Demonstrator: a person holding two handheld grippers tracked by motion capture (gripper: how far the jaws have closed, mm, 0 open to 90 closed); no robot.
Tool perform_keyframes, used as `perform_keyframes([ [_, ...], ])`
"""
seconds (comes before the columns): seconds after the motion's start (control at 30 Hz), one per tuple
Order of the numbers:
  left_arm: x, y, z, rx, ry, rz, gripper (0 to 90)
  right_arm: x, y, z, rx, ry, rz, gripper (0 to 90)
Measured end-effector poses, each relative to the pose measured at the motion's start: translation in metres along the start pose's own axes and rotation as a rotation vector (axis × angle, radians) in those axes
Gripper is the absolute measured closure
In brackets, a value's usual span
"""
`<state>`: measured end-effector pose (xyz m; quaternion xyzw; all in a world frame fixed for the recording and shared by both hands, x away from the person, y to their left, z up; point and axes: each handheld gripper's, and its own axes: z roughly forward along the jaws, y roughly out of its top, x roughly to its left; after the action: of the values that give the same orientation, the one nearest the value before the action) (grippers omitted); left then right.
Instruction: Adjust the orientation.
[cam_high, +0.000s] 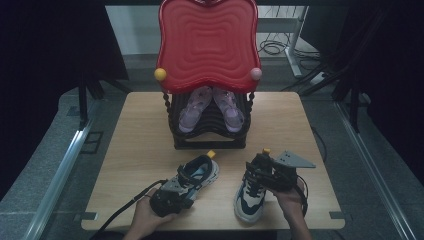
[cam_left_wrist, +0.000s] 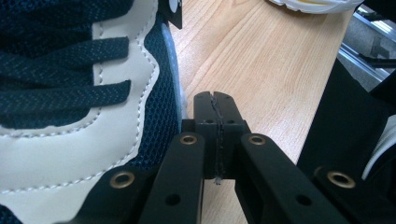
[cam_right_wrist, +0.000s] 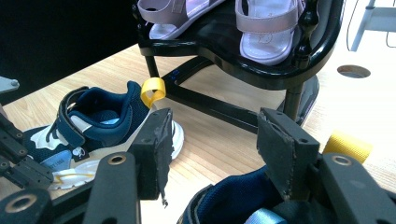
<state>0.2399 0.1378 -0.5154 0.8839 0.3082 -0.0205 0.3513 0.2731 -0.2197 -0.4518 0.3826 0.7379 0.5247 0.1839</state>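
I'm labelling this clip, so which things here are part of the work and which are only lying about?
In use:
- left sneaker, beside the shut left claw
- right sneaker, under the open right claw

Lying about:
- pink sandals on the black rack
- red tray

Right gripper (cam_right_wrist: 212, 156) jaws apart above a navy sneaker's collar (cam_right_wrist: 233, 203), second navy sneaker (cam_right_wrist: 93, 123) left, pink sandals (cam_right_wrist: 266, 28) on black rack (cam_right_wrist: 224, 56)
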Motion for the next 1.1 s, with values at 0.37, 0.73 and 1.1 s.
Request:
perform_keyframes([
  [0.37, 0.012, -0.005, -0.004, 0.003, 0.016, -0.029, 90.0, -0.002, -0.001, 0.000, -0.001, -0.009, 0.002, 46.0],
  [0.73, 0.022, -0.008, -0.012, -0.007, 0.045, -0.059, 90.0, -0.003, -0.002, 0.001, 0.003, -0.009, 0.010, 46.0],
  [1.1, 0.029, -0.010, -0.015, -0.016, 0.062, -0.079, 90.0, -0.002, -0.002, 0.003, 0.004, -0.011, 0.008, 46.0],
])
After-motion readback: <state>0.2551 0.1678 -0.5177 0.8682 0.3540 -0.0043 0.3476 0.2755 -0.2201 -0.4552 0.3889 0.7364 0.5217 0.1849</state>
